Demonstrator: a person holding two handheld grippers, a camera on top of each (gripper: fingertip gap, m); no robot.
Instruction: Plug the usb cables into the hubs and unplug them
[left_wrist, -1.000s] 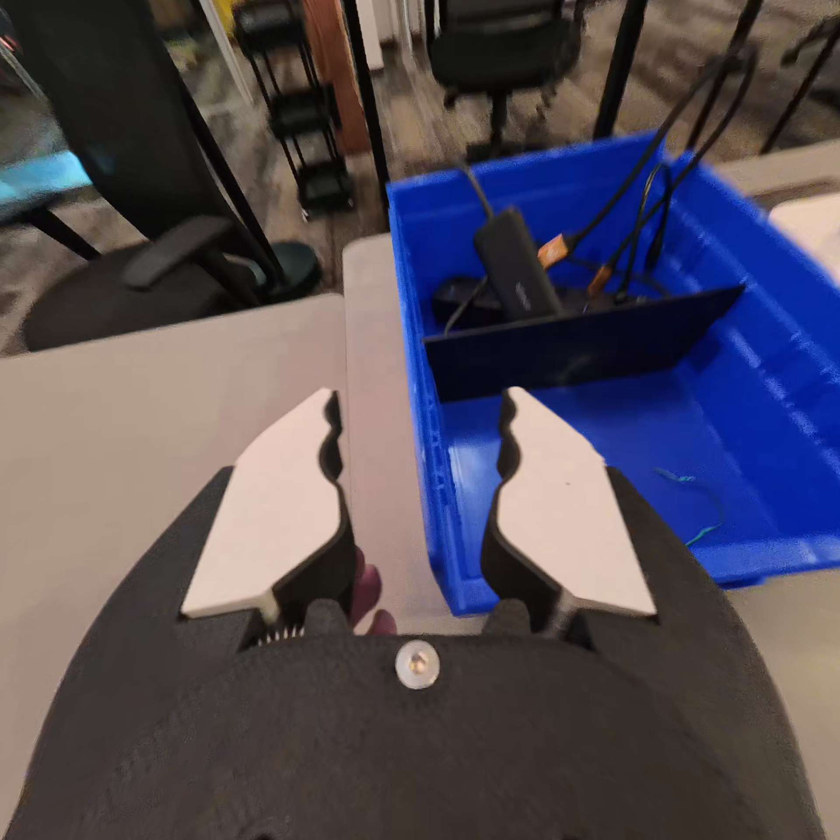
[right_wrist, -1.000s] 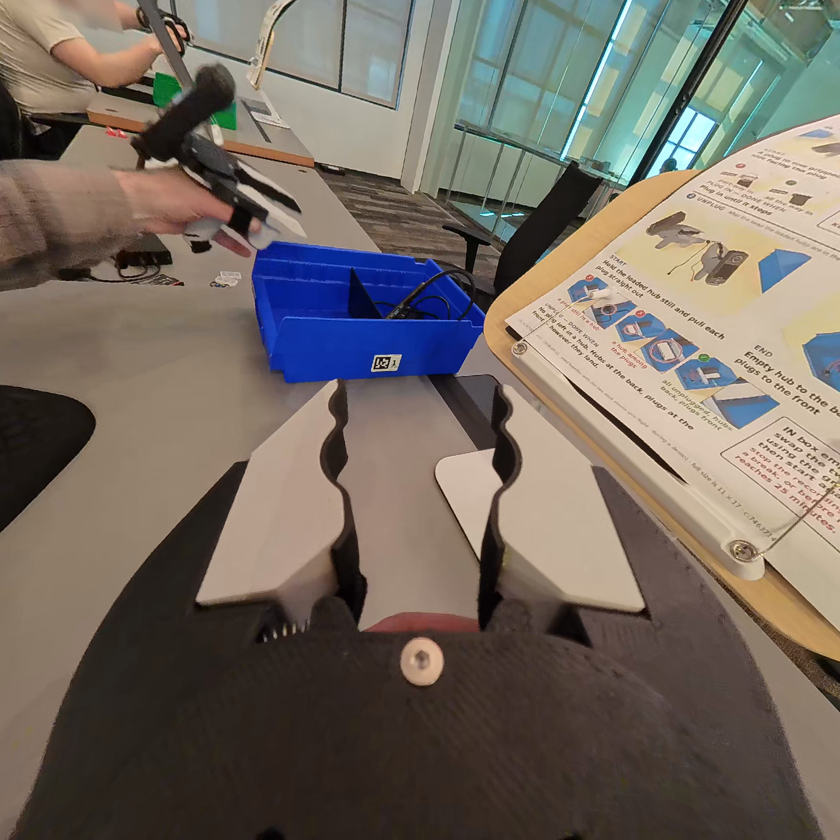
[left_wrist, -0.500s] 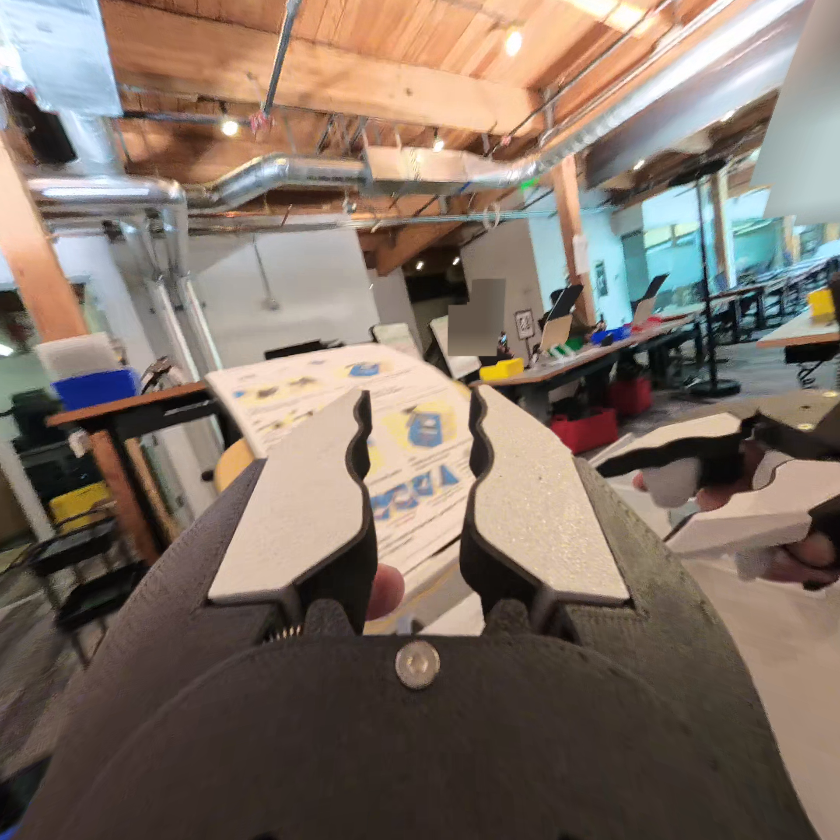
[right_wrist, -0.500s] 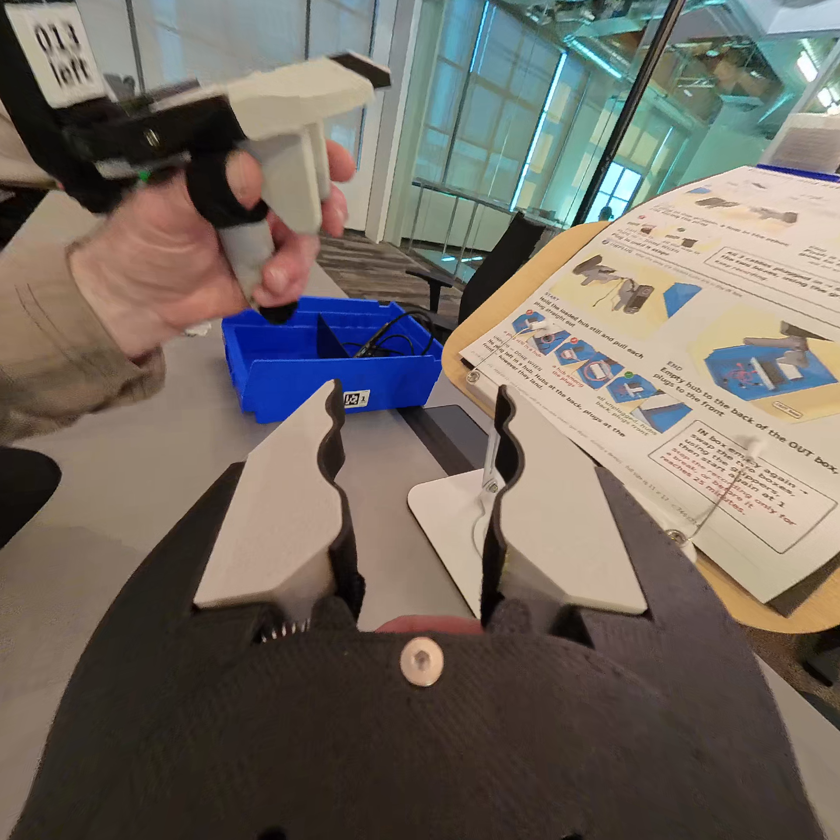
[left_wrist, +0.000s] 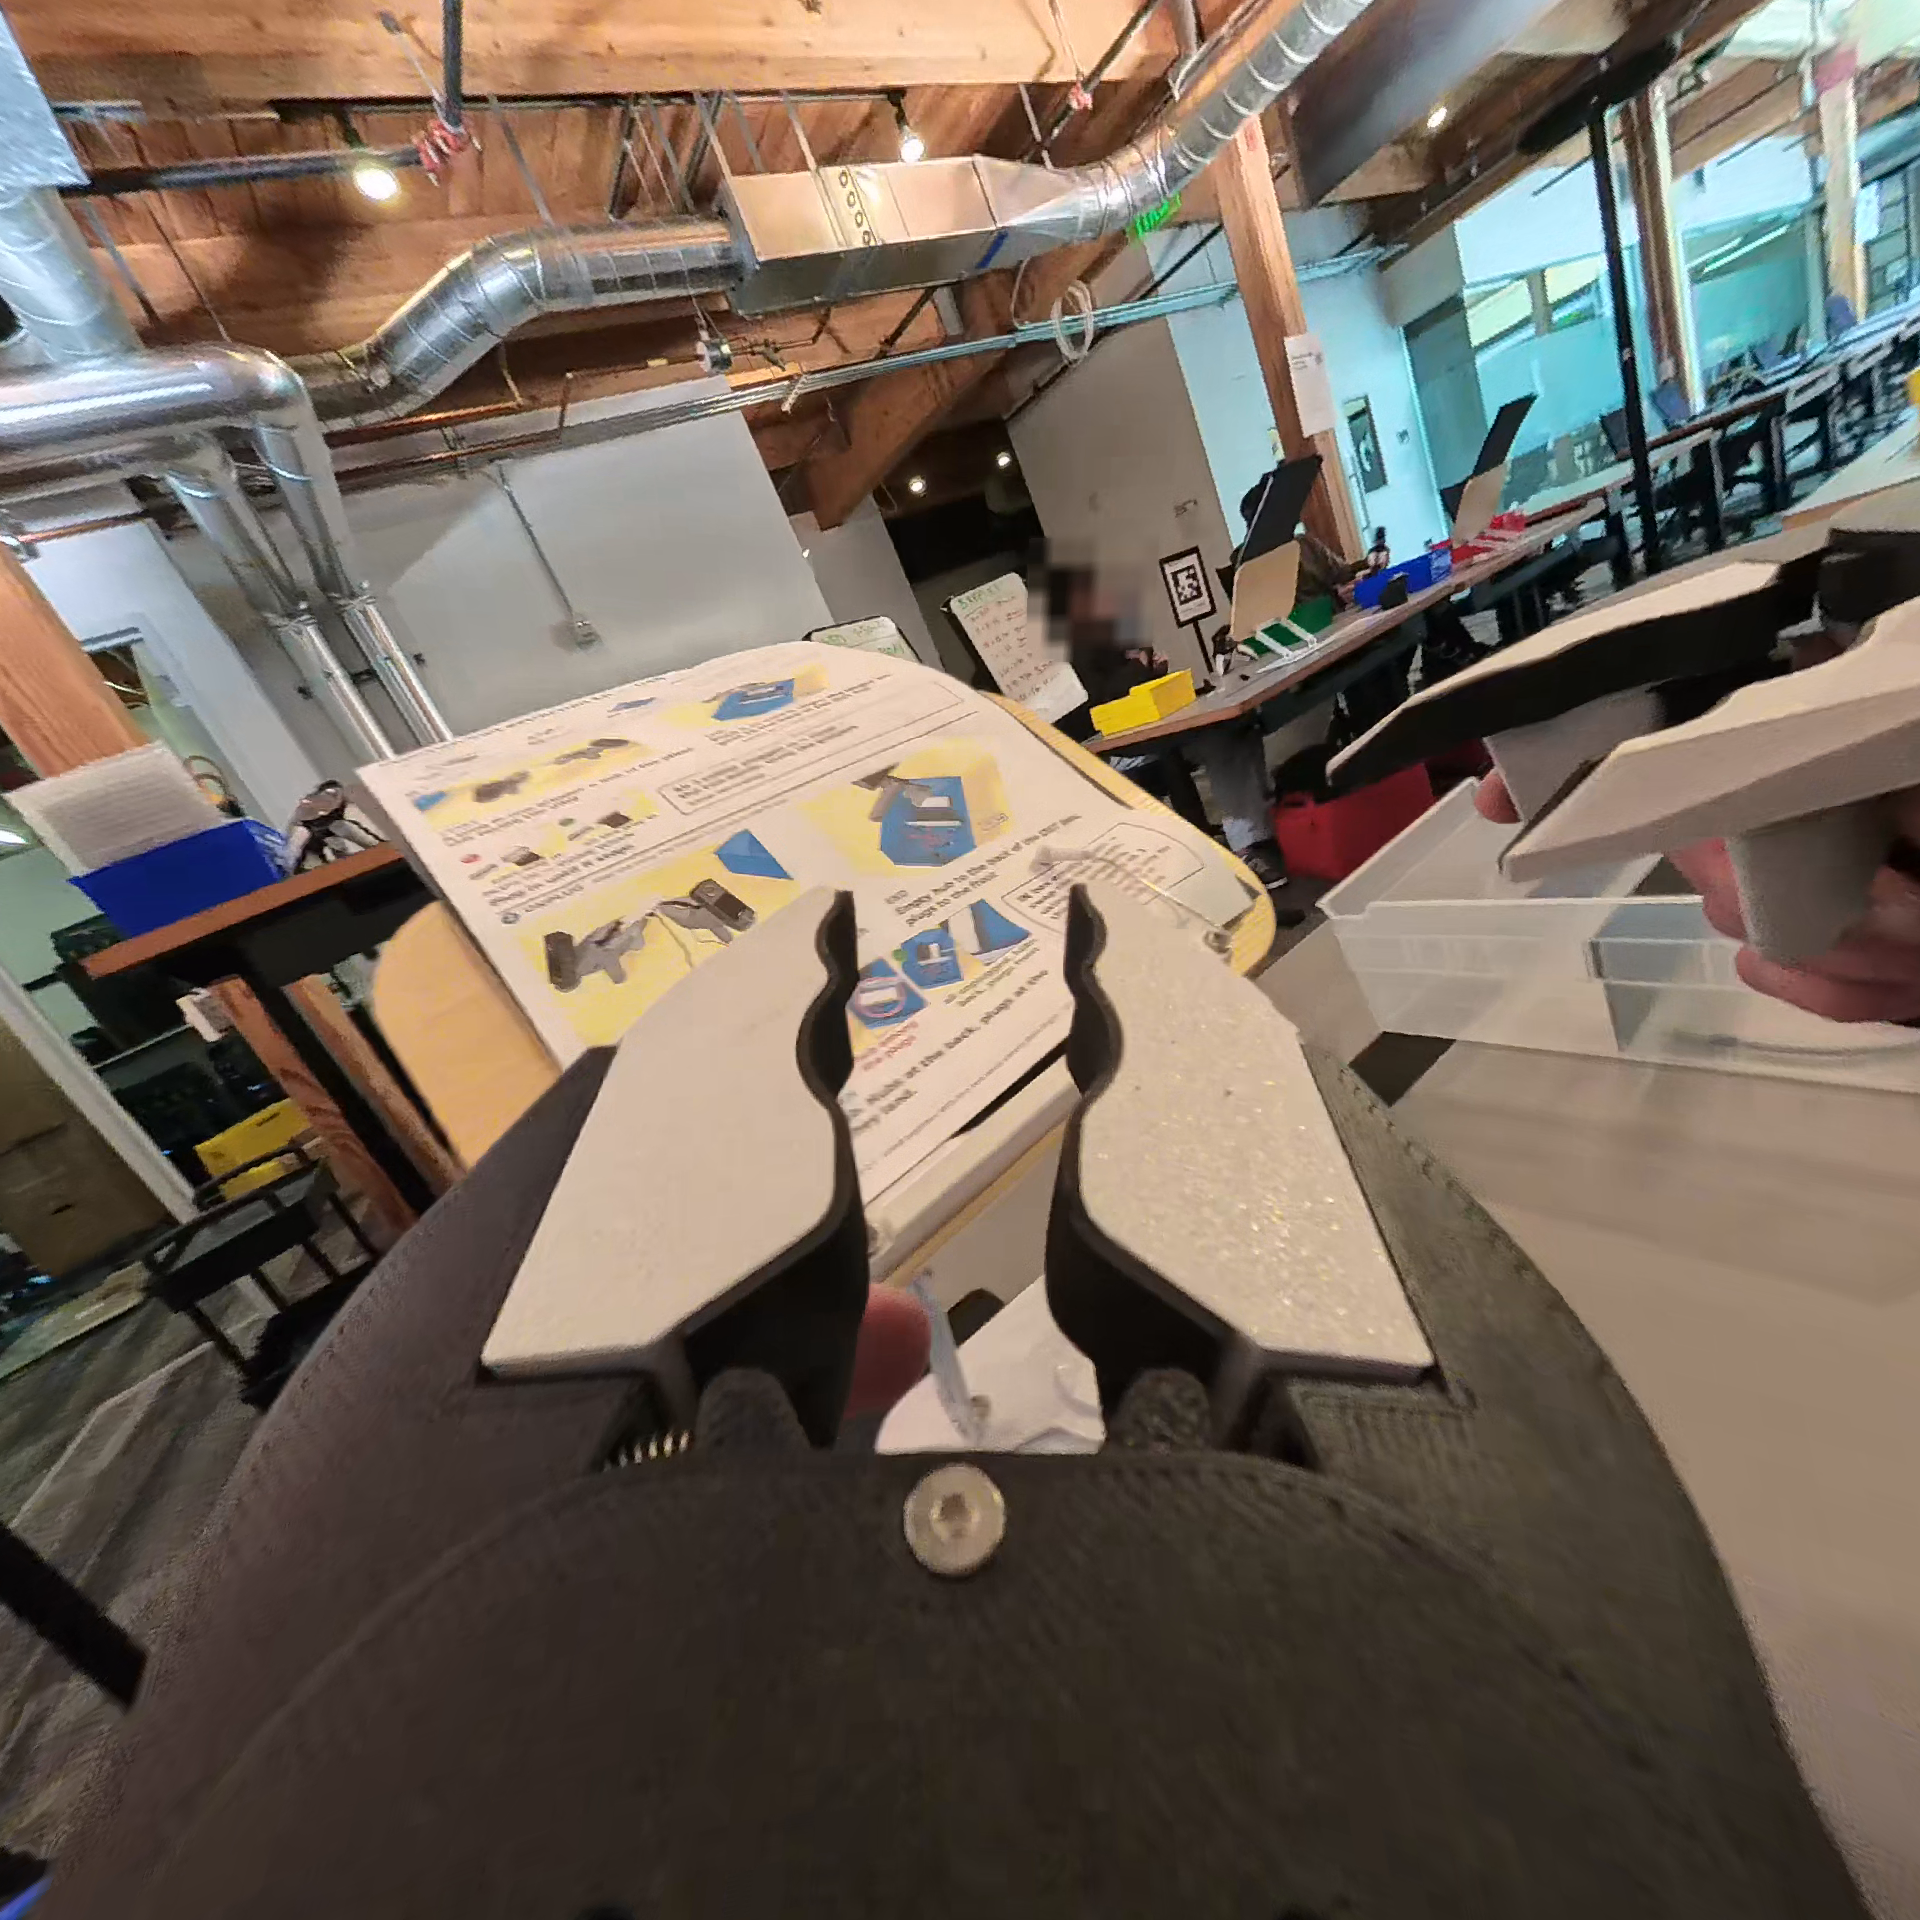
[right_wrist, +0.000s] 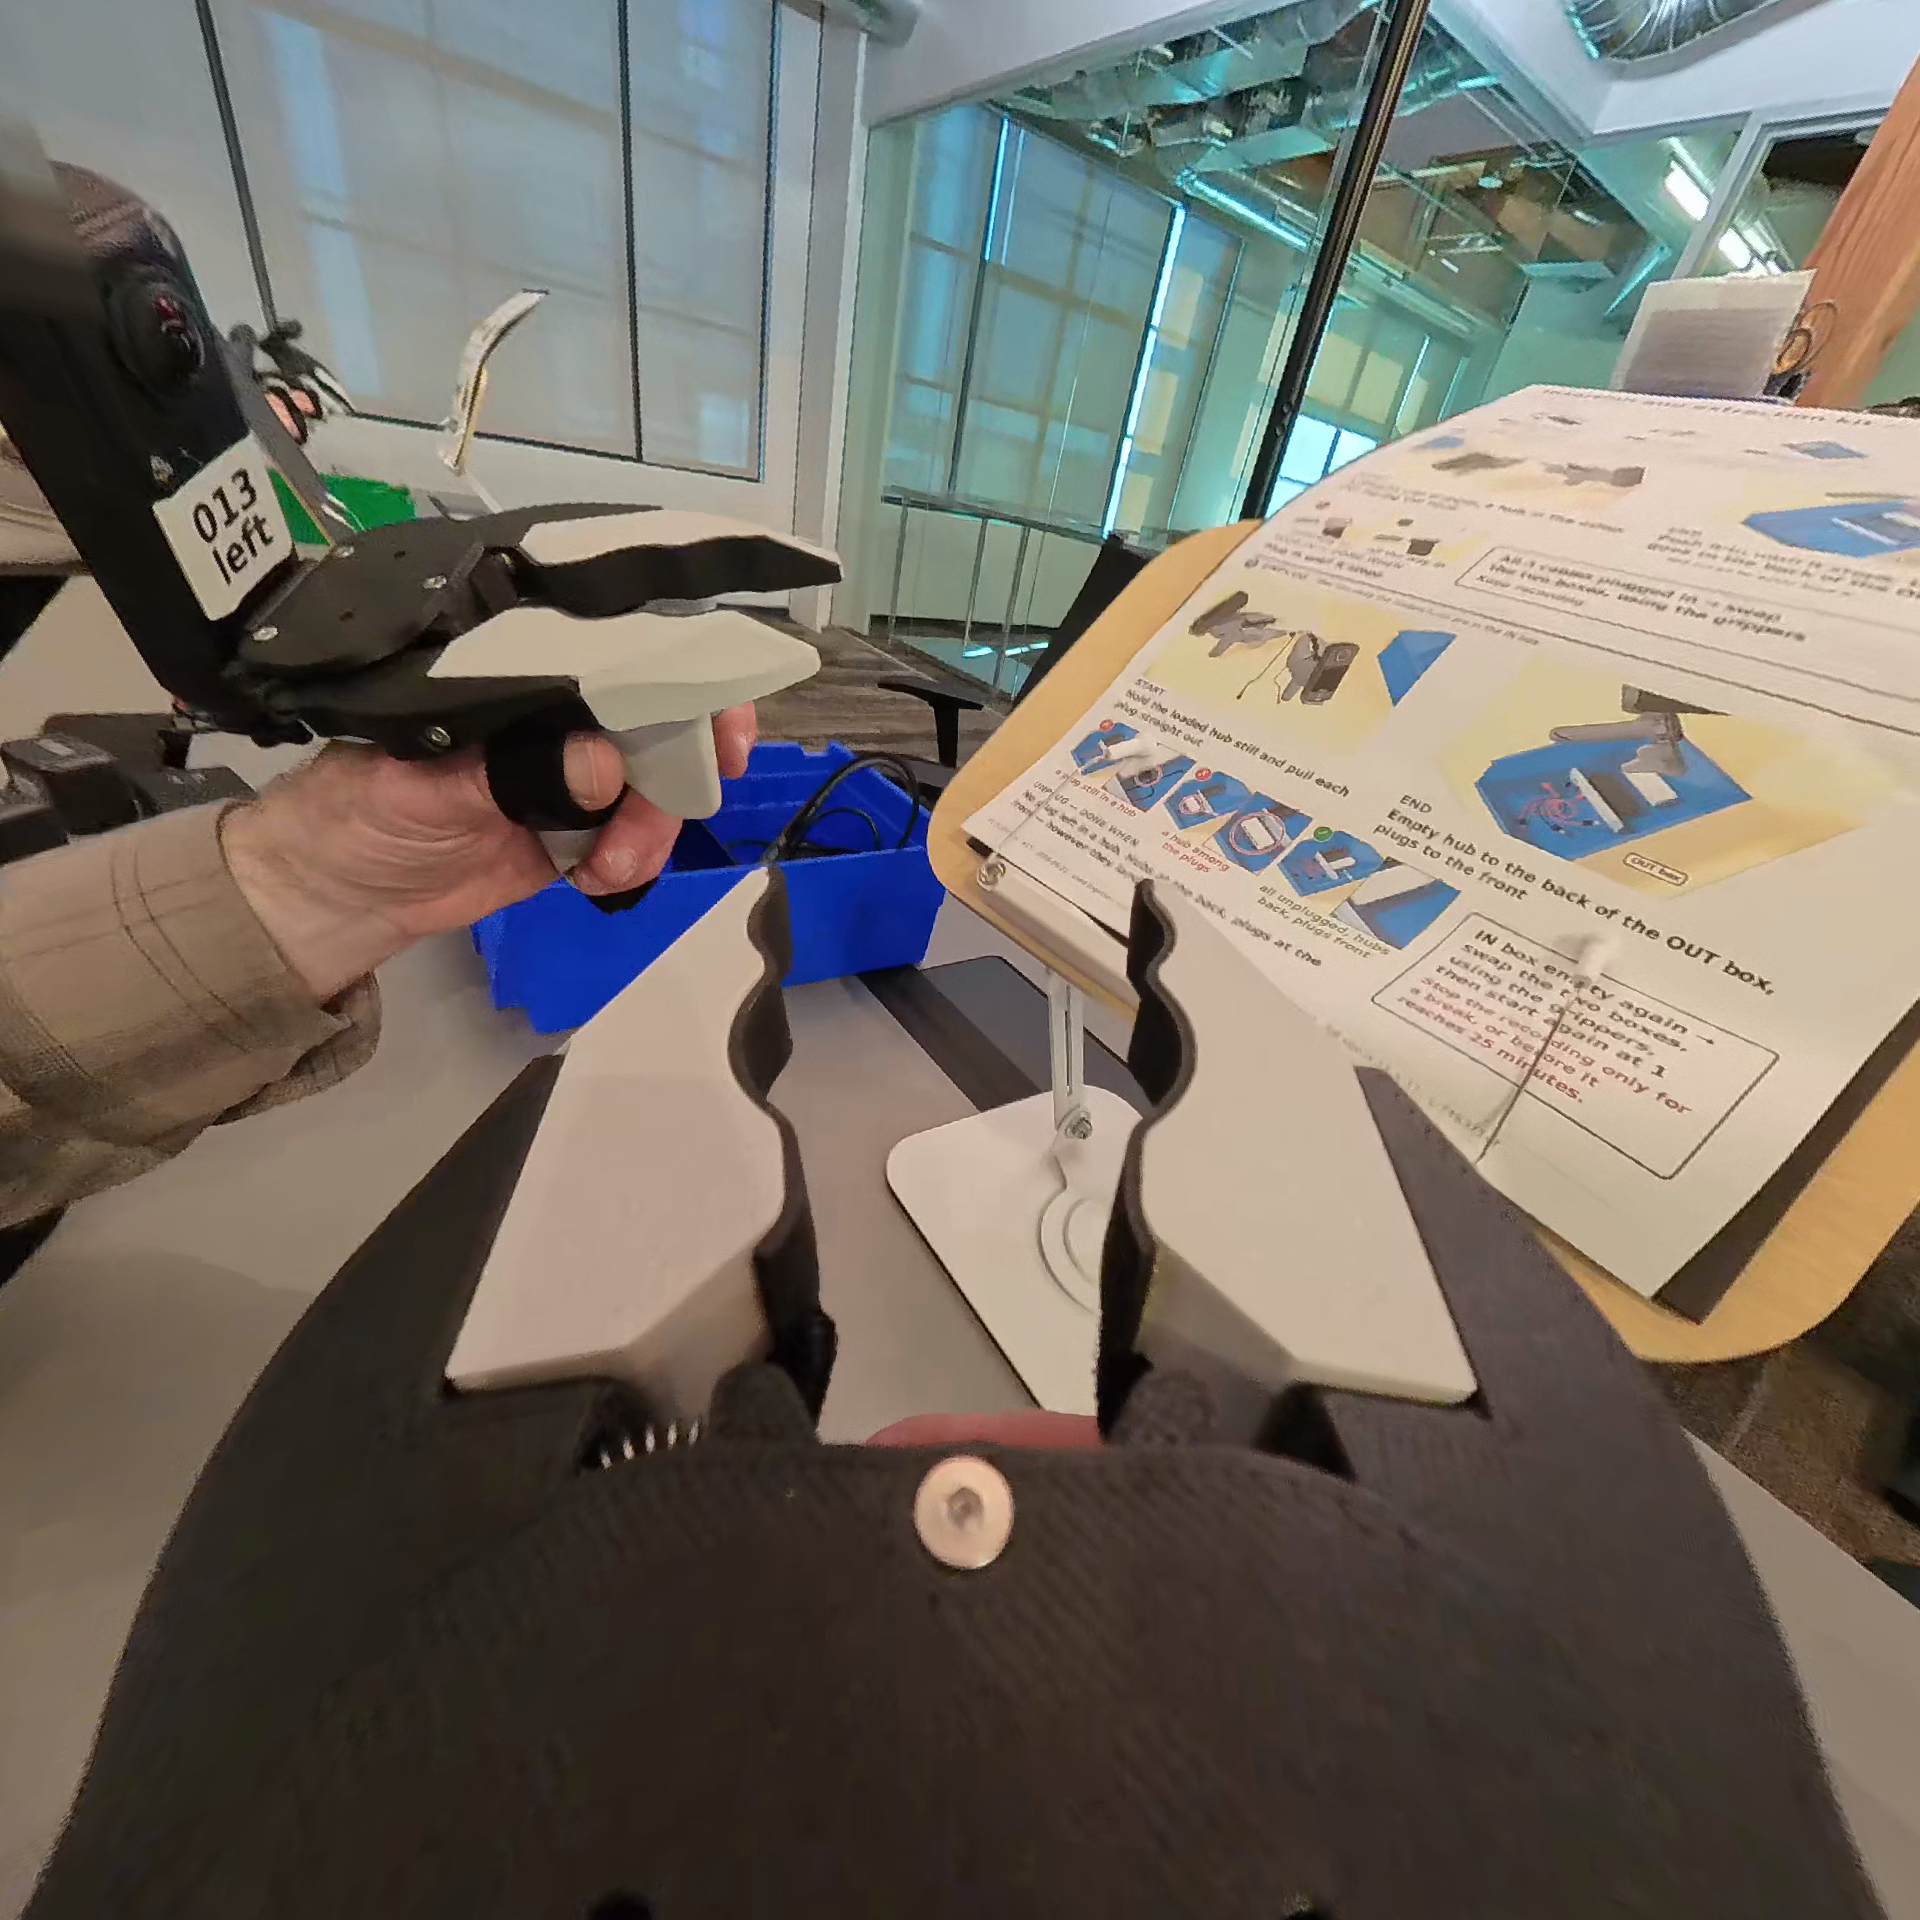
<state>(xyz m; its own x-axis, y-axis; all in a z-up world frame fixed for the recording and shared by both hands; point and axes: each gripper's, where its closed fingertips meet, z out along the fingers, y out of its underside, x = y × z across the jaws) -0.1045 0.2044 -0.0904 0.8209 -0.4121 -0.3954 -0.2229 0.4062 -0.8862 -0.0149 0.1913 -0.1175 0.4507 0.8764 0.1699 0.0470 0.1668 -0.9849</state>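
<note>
My left gripper (left_wrist: 958, 904) is raised off the table and points at a printed instruction sheet (left_wrist: 727, 831). Its jaws stand partly open with nothing between them. It also shows in the right wrist view (right_wrist: 821, 613), held in a hand above the blue bin (right_wrist: 852, 914). Black cables (right_wrist: 842, 800) loop up out of that bin; no hub is in sight. My right gripper (right_wrist: 956, 888) is wide open and empty above the grey table (right_wrist: 312, 1247), short of the bin. It also shows at the right of the left wrist view (left_wrist: 1423, 821).
The instruction sheet lies on a tilted wooden board (right_wrist: 1039, 727) on a white stand (right_wrist: 997, 1174), right of the blue bin. A clear plastic bin (left_wrist: 1507, 956) sits on the table under the right gripper. Other desks and a person are far behind.
My left gripper swung up from over the blue bin to face the instruction sheet, and its jaws narrowed on nothing. My right gripper tilted up a little and stayed open.
</note>
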